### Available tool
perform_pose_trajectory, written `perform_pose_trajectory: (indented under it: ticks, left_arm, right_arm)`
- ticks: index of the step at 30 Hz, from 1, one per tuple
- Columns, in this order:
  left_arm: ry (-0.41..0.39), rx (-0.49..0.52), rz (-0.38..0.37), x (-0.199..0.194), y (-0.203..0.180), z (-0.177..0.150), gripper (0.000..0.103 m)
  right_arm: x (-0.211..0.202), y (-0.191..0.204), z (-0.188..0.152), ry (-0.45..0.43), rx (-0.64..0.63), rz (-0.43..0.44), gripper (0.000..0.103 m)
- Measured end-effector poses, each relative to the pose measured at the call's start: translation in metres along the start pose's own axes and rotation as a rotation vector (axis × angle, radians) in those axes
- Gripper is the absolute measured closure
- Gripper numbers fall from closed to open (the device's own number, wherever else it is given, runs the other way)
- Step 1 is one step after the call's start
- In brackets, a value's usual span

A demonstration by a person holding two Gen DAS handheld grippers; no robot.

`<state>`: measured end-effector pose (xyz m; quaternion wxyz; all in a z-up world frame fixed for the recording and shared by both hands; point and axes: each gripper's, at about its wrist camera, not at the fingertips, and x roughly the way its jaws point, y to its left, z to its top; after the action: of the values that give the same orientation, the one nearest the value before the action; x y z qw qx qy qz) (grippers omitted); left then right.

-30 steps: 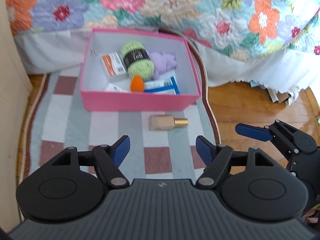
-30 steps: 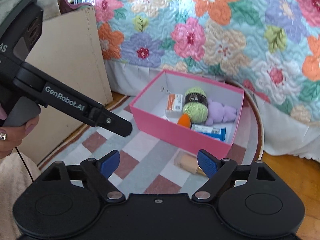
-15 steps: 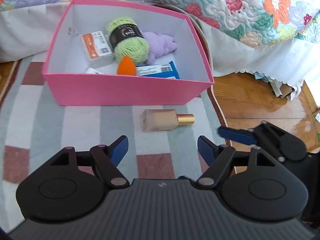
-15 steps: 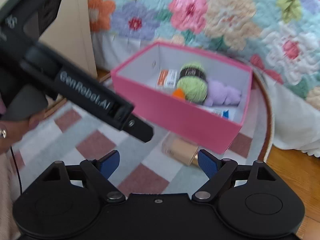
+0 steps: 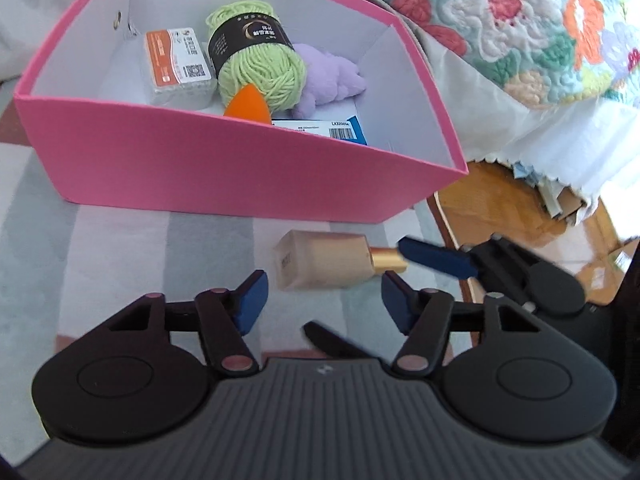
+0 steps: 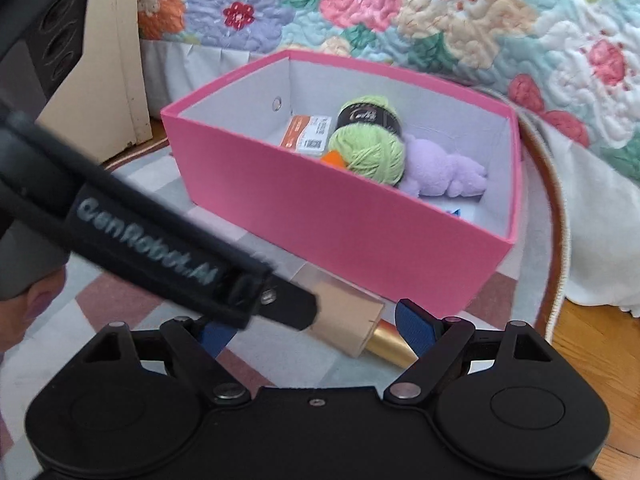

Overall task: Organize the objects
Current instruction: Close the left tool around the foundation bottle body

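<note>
5 items already sit in the pink box; 1 foundation bottle remains on the rug, between both unclenched, empty hand-held grippers: left hand-held gripper, its jaws just narrowing, and right hand-held gripper.

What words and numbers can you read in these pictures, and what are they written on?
"GenRobot.AI": on the side of the left gripper, seen in the right wrist view, a bit blurred.
"LX32005A", roughly: above the barcode on the blue and white packet in the pink box; the last characters are uncertain.
Orange and white packet: print and QR code too small to read.
Black band on the green yarn: print too small to read.
Foundation bottle: label too blurred.
</note>
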<state>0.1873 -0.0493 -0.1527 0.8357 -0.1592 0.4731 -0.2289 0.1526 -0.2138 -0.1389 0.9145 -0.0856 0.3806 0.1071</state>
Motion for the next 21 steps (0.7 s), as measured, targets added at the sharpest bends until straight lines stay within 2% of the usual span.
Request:
perform_pose_trajectory:
  ticks: [1, 4, 8, 12, 15, 17, 21]
  left_arm:
    - [0.009, -0.008, -0.006, 0.004, 0.002, 0.000, 0.057]
    - [0.023, -0.027, -0.017, 0.013, 0.005, -0.002, 0.066]
    - [0.024, -0.059, -0.040, 0.018, 0.010, -0.004, 0.067]
    - [0.012, -0.091, -0.046, 0.022, 0.015, -0.004, 0.067]
    - [0.015, -0.125, -0.057, 0.025, 0.021, -0.006, 0.067]
    - [0.012, -0.141, -0.065, 0.024, 0.024, -0.007, 0.066]
    - [0.007, -0.199, -0.075, 0.021, 0.030, -0.007, 0.068]
  right_arm:
    - [0.005, 0.000, -0.001, 0.009, -0.003, 0.000, 0.015]
    - [0.016, 0.001, -0.002, 0.031, -0.032, -0.015, 0.015]
    - [0.027, 0.000, -0.001, 0.045, -0.109, -0.052, 0.015]
    - [0.041, -0.001, -0.001, 0.095, -0.238, -0.024, 0.016]
    - [0.043, -0.008, 0.011, 0.136, -0.221, 0.063, 0.023]
    - [0.043, -0.013, 0.018, 0.164, -0.196, 0.071, 0.033]
    - [0.038, -0.013, 0.019, 0.193, -0.171, 0.070, 0.042]
